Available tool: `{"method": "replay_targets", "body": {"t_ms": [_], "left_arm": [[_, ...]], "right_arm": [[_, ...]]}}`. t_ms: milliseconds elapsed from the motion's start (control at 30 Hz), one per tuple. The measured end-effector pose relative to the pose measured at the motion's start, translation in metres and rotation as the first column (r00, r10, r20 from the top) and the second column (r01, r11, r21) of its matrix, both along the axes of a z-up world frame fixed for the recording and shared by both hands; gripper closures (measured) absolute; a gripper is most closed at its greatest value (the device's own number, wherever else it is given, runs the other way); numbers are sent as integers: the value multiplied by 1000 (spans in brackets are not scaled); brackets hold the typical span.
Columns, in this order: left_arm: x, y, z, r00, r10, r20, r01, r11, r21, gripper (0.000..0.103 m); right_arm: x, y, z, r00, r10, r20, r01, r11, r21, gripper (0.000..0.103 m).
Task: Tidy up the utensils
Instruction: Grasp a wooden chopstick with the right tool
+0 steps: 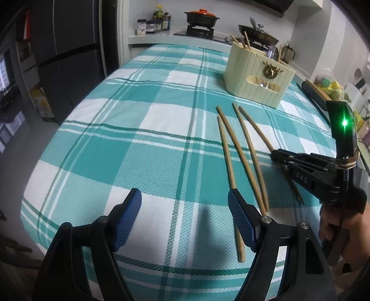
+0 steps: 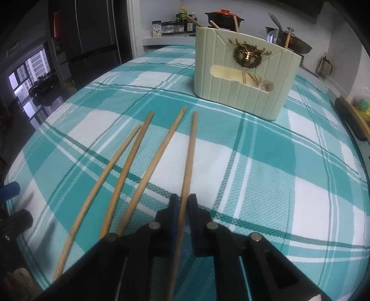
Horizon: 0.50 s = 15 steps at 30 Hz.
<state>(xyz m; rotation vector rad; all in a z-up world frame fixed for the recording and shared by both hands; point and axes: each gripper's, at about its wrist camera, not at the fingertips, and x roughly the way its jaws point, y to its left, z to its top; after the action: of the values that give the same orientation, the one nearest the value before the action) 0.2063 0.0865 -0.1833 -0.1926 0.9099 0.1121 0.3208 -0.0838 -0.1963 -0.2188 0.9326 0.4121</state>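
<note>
Several wooden chopsticks lie side by side on the teal plaid tablecloth [image 1: 138,143]. My right gripper [image 2: 182,199] is shut on the rightmost chopstick [image 2: 191,148], which runs forward from between the pads toward the cream utensil holder [image 2: 242,76]. The other three chopsticks [image 2: 129,162] lie loose to its left. In the left wrist view the right gripper [image 1: 275,154] comes in from the right over that chopstick [image 1: 254,125]. My left gripper [image 1: 185,196] stands open above the cloth with nothing between its fingers; the leftmost chopstick [image 1: 227,157] passes beside its right finger. The holder [image 1: 256,76] contains more chopsticks and a spoon.
Behind the table is a stove with an orange-lidded pot [image 1: 201,16] and a wok [image 1: 259,34]. A dark fridge [image 1: 69,51] stands at the left. A dark tray [image 1: 316,95] lies along the right table edge. A person's hand [image 1: 342,222] holds the right gripper.
</note>
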Motion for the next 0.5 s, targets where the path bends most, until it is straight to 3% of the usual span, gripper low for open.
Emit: {"method": "replay_targets", "body": {"t_ms": [167,500], "left_arm": [[3,-3,-1,1000,-3,-2,3,1000,10,24],[8,7,-13,999,21,-41,-21,1000,6,24]], "right_arm": [[3,-23,2,995,-100,5,100,995,25,96],[-12,-79,0,972,-232,25,232,973,-13,96]]}}
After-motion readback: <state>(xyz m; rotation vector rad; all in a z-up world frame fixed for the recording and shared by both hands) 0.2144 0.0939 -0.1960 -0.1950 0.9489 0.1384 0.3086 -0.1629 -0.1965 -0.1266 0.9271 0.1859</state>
